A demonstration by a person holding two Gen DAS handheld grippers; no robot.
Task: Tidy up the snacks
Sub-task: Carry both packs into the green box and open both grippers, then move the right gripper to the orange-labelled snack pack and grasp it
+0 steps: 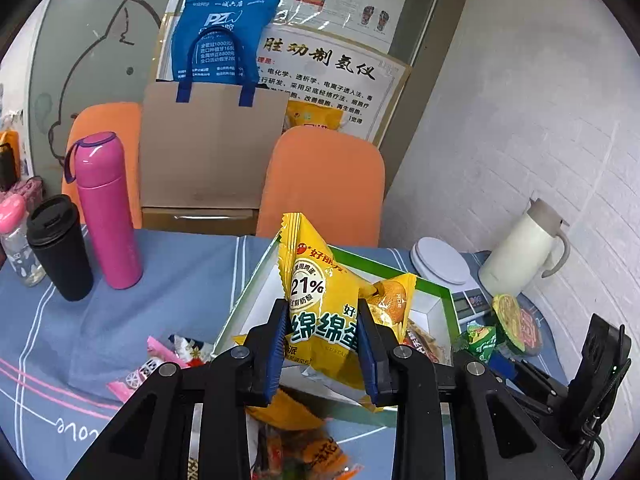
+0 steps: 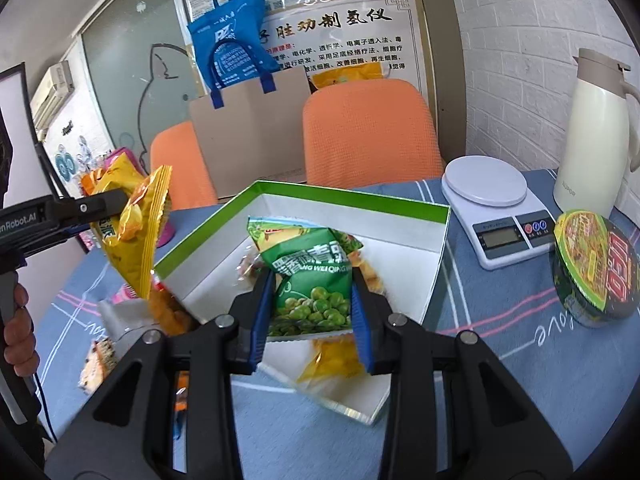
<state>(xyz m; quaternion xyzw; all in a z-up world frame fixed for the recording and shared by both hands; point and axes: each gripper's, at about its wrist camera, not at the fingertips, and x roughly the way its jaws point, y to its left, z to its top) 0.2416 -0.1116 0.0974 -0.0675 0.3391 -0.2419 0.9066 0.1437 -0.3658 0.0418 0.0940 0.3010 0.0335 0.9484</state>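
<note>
Left gripper (image 1: 323,334) fingers clamped on yellow cake packet (image 1: 320,304) above green-rimmed box (image 2: 348,200); right gripper (image 2: 312,304) fingers clamped on green pea packet (image 2: 312,280) over box, mid-counter.

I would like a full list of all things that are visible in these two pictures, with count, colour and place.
yellow cake packet: 1, yellow, in left gripper above the box
pea packet: 1, green, in right gripper over the box
box: 1, white with green rim, table centre
noodle bowl: 1, green lid, right of scale
scale: 1, white, behind box on the right
jug: 1, cream, far right
flask: 1, pink, left
cup: 1, black, beside flask
chairs: 2, orange, behind table
bag: 1, blue, on cardboard
left gripper: black, jaws shut
right gripper: black, jaws shut
</note>
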